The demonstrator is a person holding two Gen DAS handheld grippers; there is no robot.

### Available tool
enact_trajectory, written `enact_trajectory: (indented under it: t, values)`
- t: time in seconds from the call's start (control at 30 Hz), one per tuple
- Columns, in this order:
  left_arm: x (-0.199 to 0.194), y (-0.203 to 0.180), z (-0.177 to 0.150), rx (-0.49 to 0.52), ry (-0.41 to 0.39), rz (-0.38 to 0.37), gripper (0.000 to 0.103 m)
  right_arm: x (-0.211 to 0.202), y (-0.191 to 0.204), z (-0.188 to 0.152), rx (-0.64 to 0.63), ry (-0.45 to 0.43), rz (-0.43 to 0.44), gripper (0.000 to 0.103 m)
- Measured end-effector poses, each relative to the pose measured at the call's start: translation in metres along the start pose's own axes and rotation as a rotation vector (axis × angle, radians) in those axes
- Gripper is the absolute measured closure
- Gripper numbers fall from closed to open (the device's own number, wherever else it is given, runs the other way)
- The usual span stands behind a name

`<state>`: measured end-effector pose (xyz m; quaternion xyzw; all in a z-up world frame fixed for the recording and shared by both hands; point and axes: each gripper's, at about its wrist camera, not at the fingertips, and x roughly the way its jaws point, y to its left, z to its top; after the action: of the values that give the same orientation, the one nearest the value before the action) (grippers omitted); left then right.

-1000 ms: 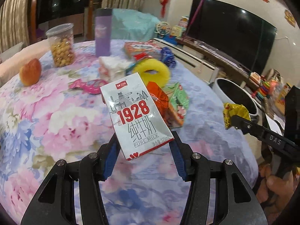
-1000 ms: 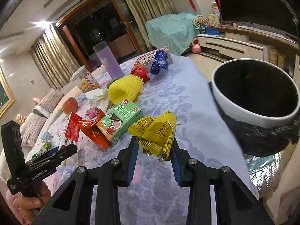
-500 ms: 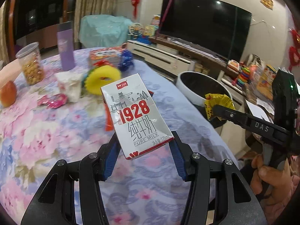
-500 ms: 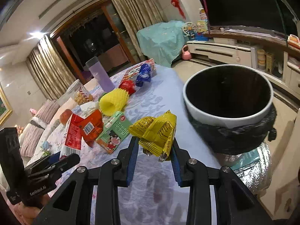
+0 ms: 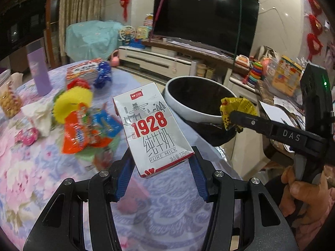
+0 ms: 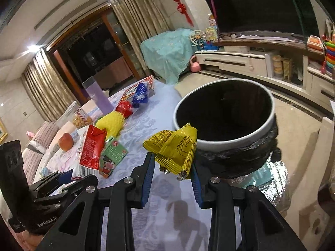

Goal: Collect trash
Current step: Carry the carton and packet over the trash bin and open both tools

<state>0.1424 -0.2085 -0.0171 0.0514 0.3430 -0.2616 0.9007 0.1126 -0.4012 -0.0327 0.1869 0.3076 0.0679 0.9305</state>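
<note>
Now, left wrist view
Our left gripper (image 5: 161,163): jaws about half apart, blue pads pressed on the lower sides of a milk carton (image 5: 151,125), held up over the table (image 5: 31,179).
Carton look: white face, red "1928", grey line drawing, "PURE MILK" near the bottom edge.
Carton axis: long axis runs up and away from us, top tipped toward the upper left.
Carton make: smooth coated card, a flat-sided box with sharp corners.
Our right gripper (image 5: 228,117): its black fingers come in from the right and pinch a yellow wrapper (image 5: 236,108) just beside the trash bin (image 5: 184,106).
Bin make: round white rim, dark inside.
Table: floral cloth with an orange packet (image 5: 80,131), yellow foam net (image 5: 71,102) and purple cup (image 5: 38,71).

Right wrist view
Our right gripper (image 6: 172,167): jaws narrowly set, clamped on the yellow wrapper (image 6: 175,146).
Wrapper look: crinkled glossy foil, folded into peaks, small dark print, silver ends below.
Wrapper axis: bunched, no clear long axis; its peaks point up toward the trash bin (image 6: 209,142).
Wrapper place: over the table edge, just short of the bin's rim.
Bin: black liner bunched around the outside.
Our left gripper (image 6: 69,176): at lower left, closed on the milk carton (image 6: 90,150), red side showing.
</note>
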Motion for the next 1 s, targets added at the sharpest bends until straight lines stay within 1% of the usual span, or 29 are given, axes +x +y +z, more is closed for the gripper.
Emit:
enact_trajectory:
  t: [0.37, 0.57, 0.83, 1.0]
  values:
    - [0.031, -0.023, 0.018, 0.061, 0.033, -0.034, 0.051, -0.007, -0.026, 0.016, 0.015, -0.021, -0.043, 0.069]
    - [0.044, -0.031, 0.028, 0.086, 0.037, -0.047, 0.051, -0.002, -0.043, 0.027, 0.032, -0.017, -0.061, 0.069]
    - [0.061, -0.044, 0.051, 0.112, 0.034, -0.072, 0.051, 0.005, -0.055, 0.039, 0.034, -0.007, -0.077, 0.069]
    - [0.076, -0.050, 0.060, 0.119, 0.054, -0.087, 0.051, 0.010, -0.060, 0.048, 0.037, 0.003, -0.072, 0.069]
